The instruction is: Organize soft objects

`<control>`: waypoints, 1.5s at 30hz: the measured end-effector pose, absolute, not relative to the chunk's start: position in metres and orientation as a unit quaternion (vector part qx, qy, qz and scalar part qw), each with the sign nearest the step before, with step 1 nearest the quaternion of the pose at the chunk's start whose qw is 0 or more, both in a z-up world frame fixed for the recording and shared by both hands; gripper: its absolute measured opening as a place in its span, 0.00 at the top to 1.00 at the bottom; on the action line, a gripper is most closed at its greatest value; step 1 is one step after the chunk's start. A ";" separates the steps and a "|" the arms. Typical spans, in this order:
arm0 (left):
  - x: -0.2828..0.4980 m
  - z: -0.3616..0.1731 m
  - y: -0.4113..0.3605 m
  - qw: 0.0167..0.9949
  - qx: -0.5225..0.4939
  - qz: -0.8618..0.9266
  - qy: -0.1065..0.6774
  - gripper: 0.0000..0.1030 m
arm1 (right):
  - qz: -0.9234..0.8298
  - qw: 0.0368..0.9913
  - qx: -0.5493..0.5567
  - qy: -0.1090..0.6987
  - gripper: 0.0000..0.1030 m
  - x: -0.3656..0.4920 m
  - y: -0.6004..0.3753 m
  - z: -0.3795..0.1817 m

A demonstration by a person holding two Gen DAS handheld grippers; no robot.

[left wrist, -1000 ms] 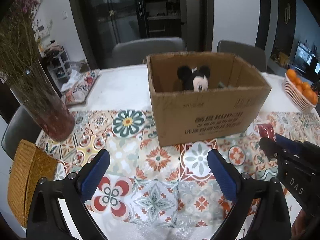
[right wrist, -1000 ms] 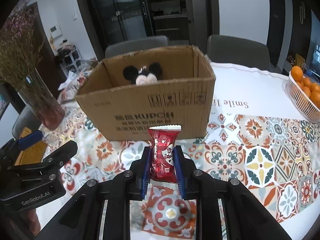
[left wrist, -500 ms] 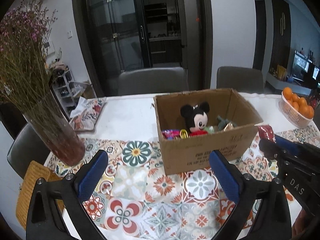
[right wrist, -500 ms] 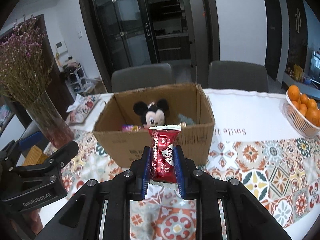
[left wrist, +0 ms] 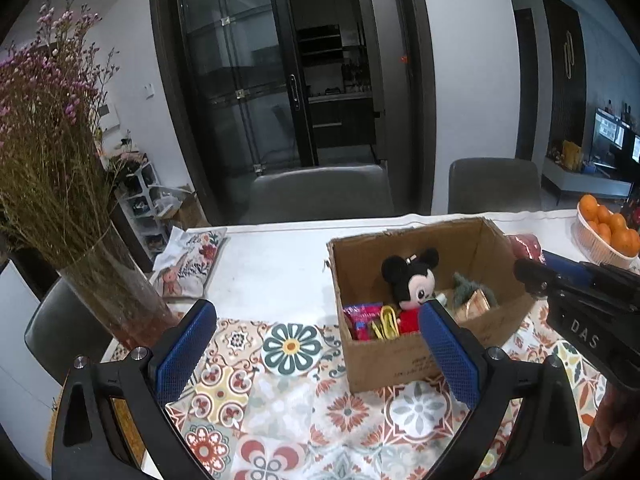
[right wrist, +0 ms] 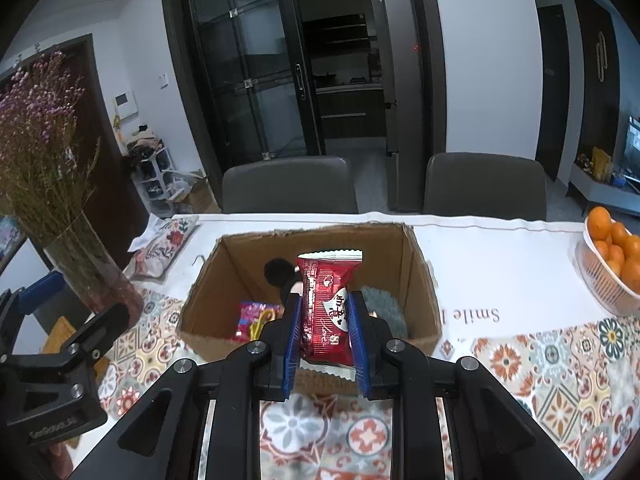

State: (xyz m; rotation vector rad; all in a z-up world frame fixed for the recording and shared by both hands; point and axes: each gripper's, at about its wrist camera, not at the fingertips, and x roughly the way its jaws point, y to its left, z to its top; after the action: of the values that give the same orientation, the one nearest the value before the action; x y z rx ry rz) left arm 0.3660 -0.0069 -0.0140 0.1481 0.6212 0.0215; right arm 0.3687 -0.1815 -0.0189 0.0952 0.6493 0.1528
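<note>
An open cardboard box stands on the patterned tablecloth. Inside are a Mickey Mouse plush, a pink snack packet and a grey-green soft toy. My right gripper is shut on a red snack packet and holds it upright over the box's near edge. It shows in the left wrist view at the box's right side. My left gripper is open and empty, above the table left of the box front.
A glass vase of dried flowers stands at the left. A floral pouch lies behind it. A white basket of oranges sits at the right. A wicker item is at the near left edge. Two grey chairs stand behind the table.
Both grippers have risen, so the box's inside now shows. My right gripper has carried the red packet forward from in front of the box to above its near edge.
</note>
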 end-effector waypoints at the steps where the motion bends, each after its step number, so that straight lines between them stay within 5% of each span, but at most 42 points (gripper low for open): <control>1: 0.369 -0.013 -0.006 0.950 0.072 0.011 0.305 0.00 | 0.075 0.944 0.046 0.318 0.76 0.373 -0.182 -0.018; 8: 0.382 -0.013 -0.004 0.950 0.070 0.021 0.305 0.00 | 0.076 0.943 0.033 0.321 0.76 0.403 -0.179 -0.018; 13: 0.385 -0.015 0.001 0.949 0.066 0.028 0.308 0.00 | 0.072 0.943 0.025 0.322 0.53 0.412 -0.175 -0.018; 18: 0.382 -0.016 0.006 0.949 0.059 0.030 0.308 0.00 | 0.066 0.946 0.016 0.318 0.53 0.404 -0.172 -0.015; 45: 0.255 0.029 0.023 0.966 0.062 -0.039 0.249 0.00 | -0.039 0.960 0.028 0.277 0.25 0.219 -0.166 0.031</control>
State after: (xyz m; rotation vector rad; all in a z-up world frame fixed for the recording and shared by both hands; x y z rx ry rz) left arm 0.2553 0.0232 0.0286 0.1263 0.5030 -0.0790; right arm 0.2191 -0.1657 0.0314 0.0571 0.5619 -0.0800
